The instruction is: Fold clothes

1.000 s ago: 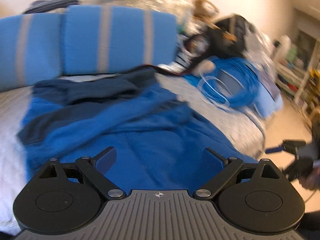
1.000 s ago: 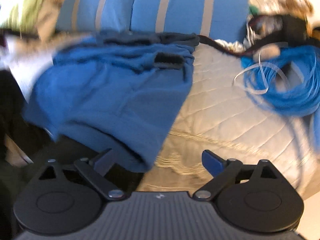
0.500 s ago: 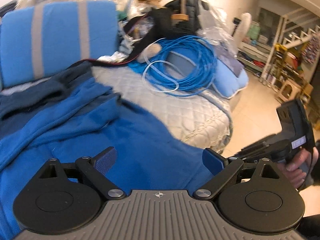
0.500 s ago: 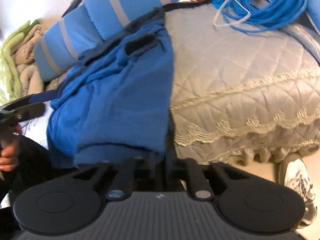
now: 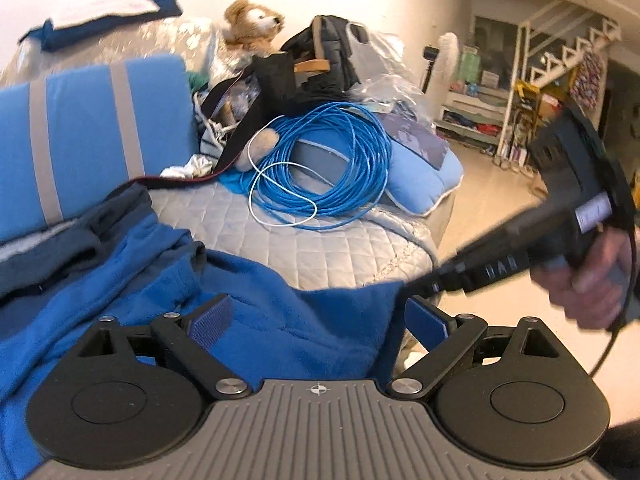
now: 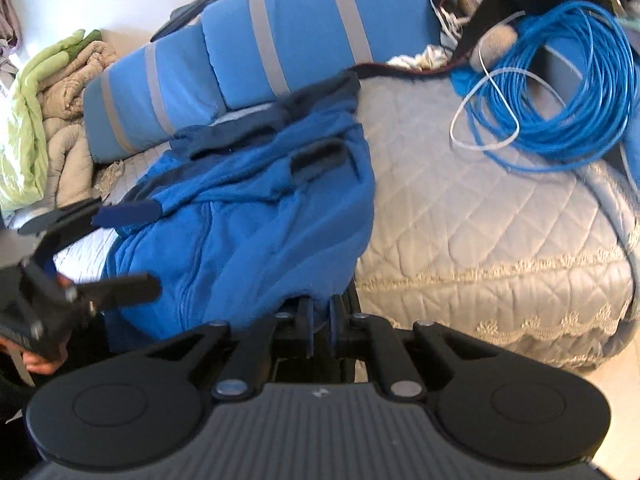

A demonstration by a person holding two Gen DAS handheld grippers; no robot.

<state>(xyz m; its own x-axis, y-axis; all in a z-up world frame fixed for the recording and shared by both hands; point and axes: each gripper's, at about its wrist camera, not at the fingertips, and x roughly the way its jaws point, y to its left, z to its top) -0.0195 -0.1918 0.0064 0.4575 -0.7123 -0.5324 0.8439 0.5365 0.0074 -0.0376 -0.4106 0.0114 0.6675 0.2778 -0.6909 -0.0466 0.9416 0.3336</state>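
A blue fleece garment [image 5: 280, 312] with dark navy trim lies crumpled on the quilted grey bedspread [image 5: 328, 248], its lower part hanging over the bed's front edge. My left gripper [image 5: 318, 320] is open and hovers just over the fleece, which fills the gap between its fingers. My right gripper [image 6: 320, 320] is shut on the garment's [image 6: 248, 224] lower hem at the bed's edge. In the left wrist view the right gripper [image 5: 404, 286], held by a hand [image 5: 592, 280], pinches the garment's right corner. In the right wrist view the left gripper [image 6: 156, 247] stands open by the garment's left side.
A coil of blue cable [image 5: 332, 168] lies on the bed to the right of the garment. Striped blue pillows [image 6: 288, 40] line the back, with a teddy bear [image 5: 252, 24] and black bag [image 5: 320, 64] behind. Green and beige blankets [image 6: 40, 112] lie far left. Shelving [image 5: 520, 92] stands across the floor.
My right gripper has gone from open to shut on the garment's hem and come close to the left gripper. The left wrist view has swung right; that gripper stays open.
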